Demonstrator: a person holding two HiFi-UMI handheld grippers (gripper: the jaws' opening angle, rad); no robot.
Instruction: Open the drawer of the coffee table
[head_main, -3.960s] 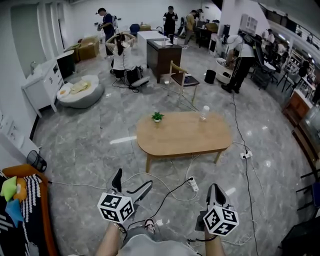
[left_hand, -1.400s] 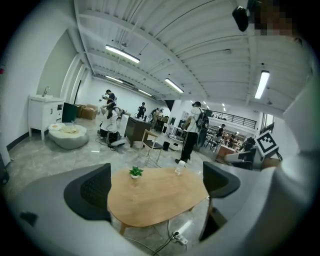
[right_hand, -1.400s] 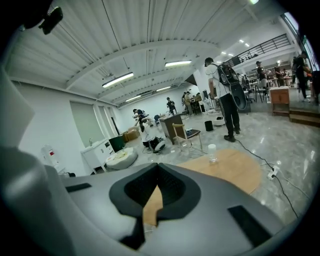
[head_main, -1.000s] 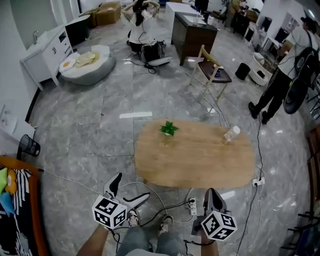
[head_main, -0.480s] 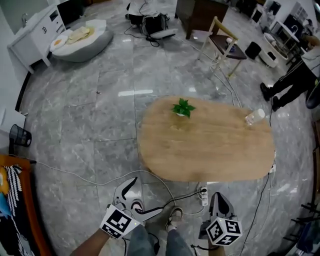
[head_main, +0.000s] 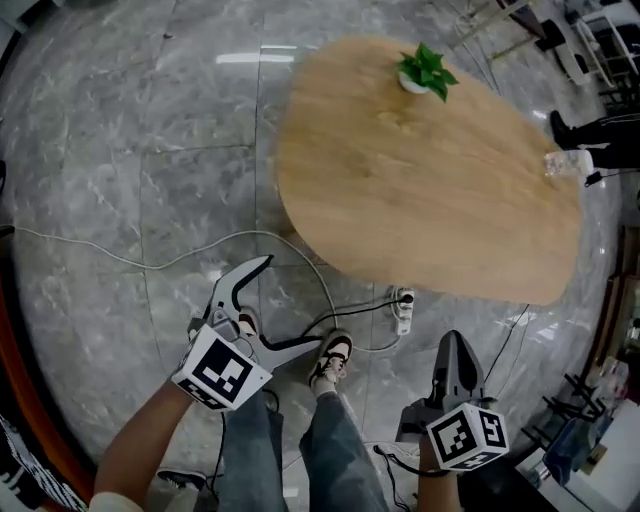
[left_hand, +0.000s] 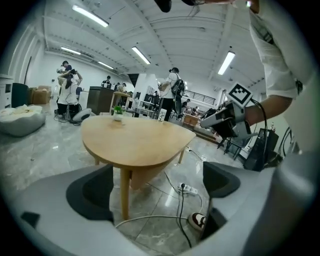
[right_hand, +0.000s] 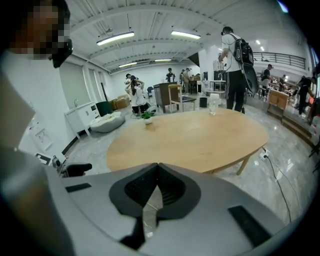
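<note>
The oval wooden coffee table (head_main: 430, 170) fills the upper right of the head view. No drawer front or handle shows there. In the left gripper view a wooden box-like part (left_hand: 150, 172) hangs under the table top (left_hand: 135, 137), beside a leg. My left gripper (head_main: 295, 300) is open and empty, low over the floor just short of the table's near edge. My right gripper (head_main: 455, 345) is shut and empty, also short of that edge. In the right gripper view the jaws (right_hand: 156, 172) meet in front of the table top (right_hand: 195, 137).
A small potted plant (head_main: 425, 70) and a clear bottle (head_main: 565, 163) stand on the table's far side. A white power strip (head_main: 403, 310) and cables (head_main: 150, 265) lie on the marble floor by the near edge. My shoes (head_main: 330, 360) are between the grippers. People stand far behind.
The head view has come up to the table and tilted down; the table now lies close at upper right. Both grippers moved with me toward its near edge, left still open, right still shut.
</note>
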